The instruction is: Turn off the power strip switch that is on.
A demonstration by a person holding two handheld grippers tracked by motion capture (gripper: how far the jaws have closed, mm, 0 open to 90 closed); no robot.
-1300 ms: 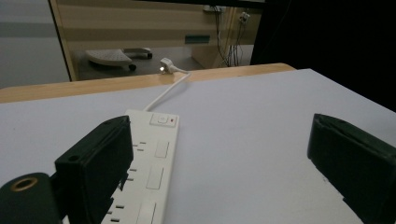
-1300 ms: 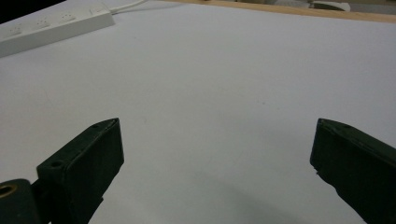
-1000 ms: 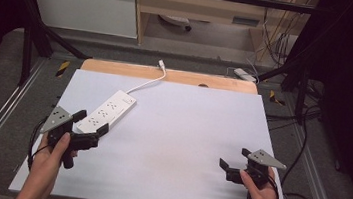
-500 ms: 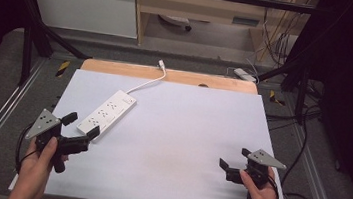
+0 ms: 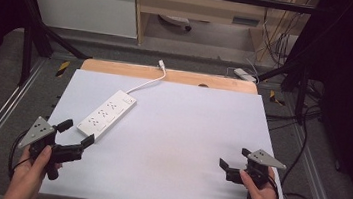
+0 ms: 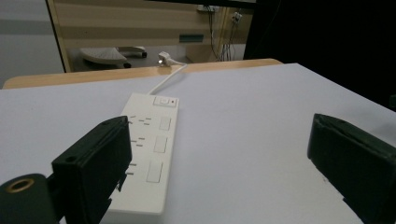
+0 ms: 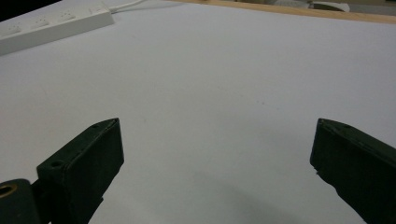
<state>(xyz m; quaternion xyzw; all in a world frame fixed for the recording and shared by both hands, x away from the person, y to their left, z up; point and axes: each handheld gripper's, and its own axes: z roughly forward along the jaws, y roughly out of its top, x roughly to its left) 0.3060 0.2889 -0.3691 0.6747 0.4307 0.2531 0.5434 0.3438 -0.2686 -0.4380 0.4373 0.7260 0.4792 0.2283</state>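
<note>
Two hand-held grippers sit at opposite near corners of a wide white table (image 5: 186, 131), seen from the high view, with a strip of bare wood showing along its far edge. On the left half of that surface lies a white power strip (image 5: 107, 114), set at a slant, its near end pointing toward the person's left hand and its switch end toward the far side. A white cord (image 5: 145, 82) runs from the switch end across the wooden strip to a plug (image 5: 162, 65) lying just past the table's far edge. The left gripper (image 5: 75, 139) hovers just beside the strip's near end, apart from it, jaws spread wide and holding nothing; the left gripper view shows the strip (image 6: 149, 154) lying between and ahead of those jaws, closer to the one on the left of that view. The right gripper (image 5: 234, 158) rests well apart from the strip at the table's near right, jaws likewise released and empty over bare tabletop, the strip (image 7: 51, 25) far off in the upper corner of the right gripper view.
</note>
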